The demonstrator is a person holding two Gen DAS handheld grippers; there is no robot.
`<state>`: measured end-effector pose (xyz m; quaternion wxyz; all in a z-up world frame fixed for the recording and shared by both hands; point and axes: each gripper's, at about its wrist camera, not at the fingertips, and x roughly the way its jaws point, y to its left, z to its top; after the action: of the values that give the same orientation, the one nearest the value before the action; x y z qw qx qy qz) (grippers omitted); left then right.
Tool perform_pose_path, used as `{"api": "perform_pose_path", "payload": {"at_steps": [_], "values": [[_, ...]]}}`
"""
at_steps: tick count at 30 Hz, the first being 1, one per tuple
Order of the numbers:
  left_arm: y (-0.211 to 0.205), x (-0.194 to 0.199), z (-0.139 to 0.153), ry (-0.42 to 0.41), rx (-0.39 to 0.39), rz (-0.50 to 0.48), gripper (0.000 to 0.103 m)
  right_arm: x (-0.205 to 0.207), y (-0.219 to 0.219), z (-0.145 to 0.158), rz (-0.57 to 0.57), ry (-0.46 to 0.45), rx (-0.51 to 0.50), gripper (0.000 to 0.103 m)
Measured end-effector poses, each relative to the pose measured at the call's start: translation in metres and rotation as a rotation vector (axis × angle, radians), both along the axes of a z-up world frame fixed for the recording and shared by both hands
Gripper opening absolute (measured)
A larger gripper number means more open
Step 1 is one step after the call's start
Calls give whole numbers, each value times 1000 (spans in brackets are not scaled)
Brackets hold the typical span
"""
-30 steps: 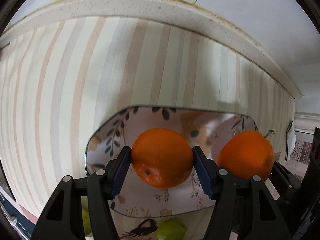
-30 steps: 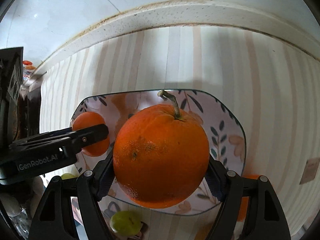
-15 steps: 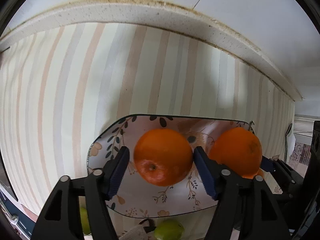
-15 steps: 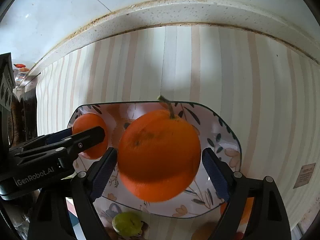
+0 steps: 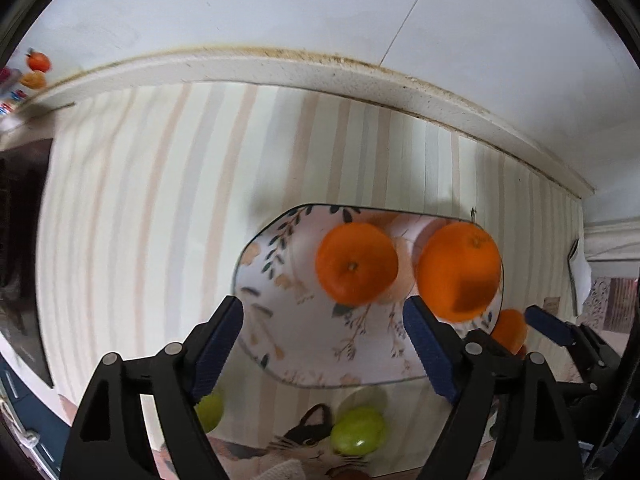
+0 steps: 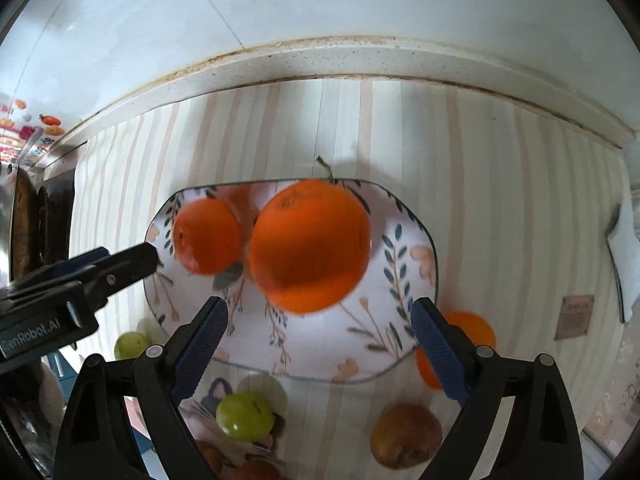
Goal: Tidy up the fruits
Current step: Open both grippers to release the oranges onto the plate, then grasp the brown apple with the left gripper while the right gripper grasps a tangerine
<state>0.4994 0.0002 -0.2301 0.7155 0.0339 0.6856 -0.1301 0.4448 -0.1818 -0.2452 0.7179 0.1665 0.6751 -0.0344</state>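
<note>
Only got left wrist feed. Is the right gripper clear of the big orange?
Observer: Yes. The right gripper has its jaws opening, pads off the big orange, which sits on the plate.
Operator: Any loose fruit I can't see?
Observer: One brownish fruit lies off the plate on the striped cloth, on the near side of the loose orange.
</note>
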Motion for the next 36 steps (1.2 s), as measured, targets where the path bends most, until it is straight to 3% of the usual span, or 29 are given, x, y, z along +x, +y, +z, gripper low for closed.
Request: {"api": "perform_pose_path", "payload": {"at_steps": [6, 26, 31, 36], "values": [[16, -34, 31, -91, 4, -25, 82, -34, 15, 25, -1, -47, -35, 95], [44, -114, 103, -248, -32, -35, 82, -110, 38, 117, -39, -229, -87, 95], [51, -127, 108, -250, -31, -38, 82, -124, 40, 123, -65, -232, -26, 95], [65, -147, 81, -171, 11, -70, 82, -143, 47, 92, -61, -134, 77, 95]]}}
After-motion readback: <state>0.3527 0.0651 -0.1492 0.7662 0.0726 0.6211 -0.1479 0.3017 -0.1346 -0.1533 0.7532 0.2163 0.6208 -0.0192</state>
